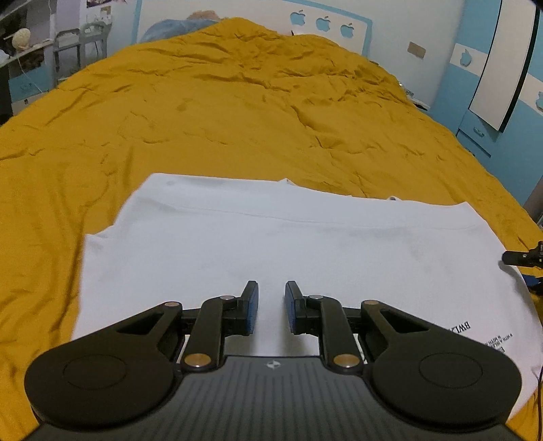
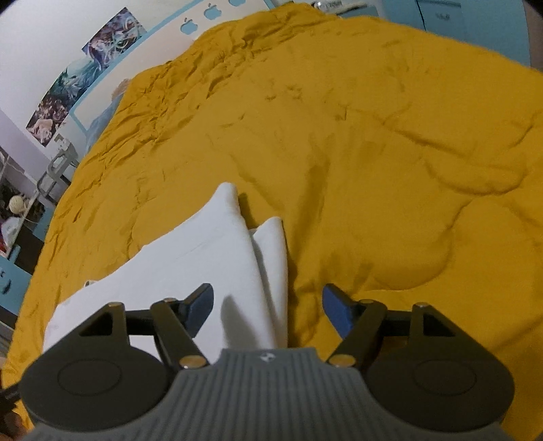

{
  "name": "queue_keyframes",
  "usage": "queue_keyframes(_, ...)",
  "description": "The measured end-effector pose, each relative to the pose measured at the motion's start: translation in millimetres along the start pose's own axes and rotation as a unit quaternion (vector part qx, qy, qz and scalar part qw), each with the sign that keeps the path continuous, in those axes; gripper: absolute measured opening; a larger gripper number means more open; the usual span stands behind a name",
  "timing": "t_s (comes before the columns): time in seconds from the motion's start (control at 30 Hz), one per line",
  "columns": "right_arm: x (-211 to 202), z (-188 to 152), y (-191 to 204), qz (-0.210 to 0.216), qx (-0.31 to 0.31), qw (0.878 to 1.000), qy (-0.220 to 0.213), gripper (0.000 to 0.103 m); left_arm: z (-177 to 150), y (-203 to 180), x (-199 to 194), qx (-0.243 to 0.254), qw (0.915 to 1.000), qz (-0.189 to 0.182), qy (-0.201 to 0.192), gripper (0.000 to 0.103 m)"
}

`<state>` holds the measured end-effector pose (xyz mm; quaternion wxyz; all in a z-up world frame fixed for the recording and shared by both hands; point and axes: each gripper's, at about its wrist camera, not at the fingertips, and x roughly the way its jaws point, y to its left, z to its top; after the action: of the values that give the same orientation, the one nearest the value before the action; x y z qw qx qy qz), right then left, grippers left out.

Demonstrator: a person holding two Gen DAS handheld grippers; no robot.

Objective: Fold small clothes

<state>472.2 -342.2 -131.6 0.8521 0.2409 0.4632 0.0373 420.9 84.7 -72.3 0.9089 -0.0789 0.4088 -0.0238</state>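
Observation:
A white T-shirt with small black print lies spread flat on the mustard-yellow bedspread. My left gripper hovers over the shirt's near middle, jaws slightly apart, holding nothing. In the right wrist view the shirt shows a folded-over sleeve edge at its right side. My right gripper is wide open and empty, straddling that edge just above the cloth. The right gripper's tip also shows at the shirt's right edge in the left wrist view.
The bedspread is wrinkled all around the shirt. A headboard with apple shapes stands at the far end. A chair and shelves stand left of the bed; blue cabinets stand to the right.

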Motion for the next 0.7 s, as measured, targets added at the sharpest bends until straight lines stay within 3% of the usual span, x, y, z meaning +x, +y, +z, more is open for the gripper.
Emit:
queue_keyframes(0.1,16,4,-4,0.017,0.017,1.000,0.007,0.067,2,0,9,-0.003,1.0000,-0.008,0.003,0.021)
queue_keyframes(0.23,32,9,-3,0.036,0.027,0.999,0.011,0.053,3,1,19,-0.003,0.9998,-0.015,0.009,0.021)
queue_keyframes(0.3,38,10,-1,0.039,0.026,0.999,0.011,0.044,2,2,22,-0.006,0.9998,-0.016,0.011,0.022)
queue_keyframes(0.37,42,10,2,0.043,0.028,0.999,0.011,0.022,1,3,24,-0.009,0.9997,-0.017,0.013,0.022)
queue_keyframes(0.43,43,9,4,0.059,0.036,0.998,0.011,0.011,1,4,24,-0.008,0.9997,-0.019,0.013,0.022)
queue_keyframes(0.7,14,12,45,0.060,0.000,0.998,-0.022,0.006,6,8,3,0.002,0.9999,-0.016,0.001,0.022)
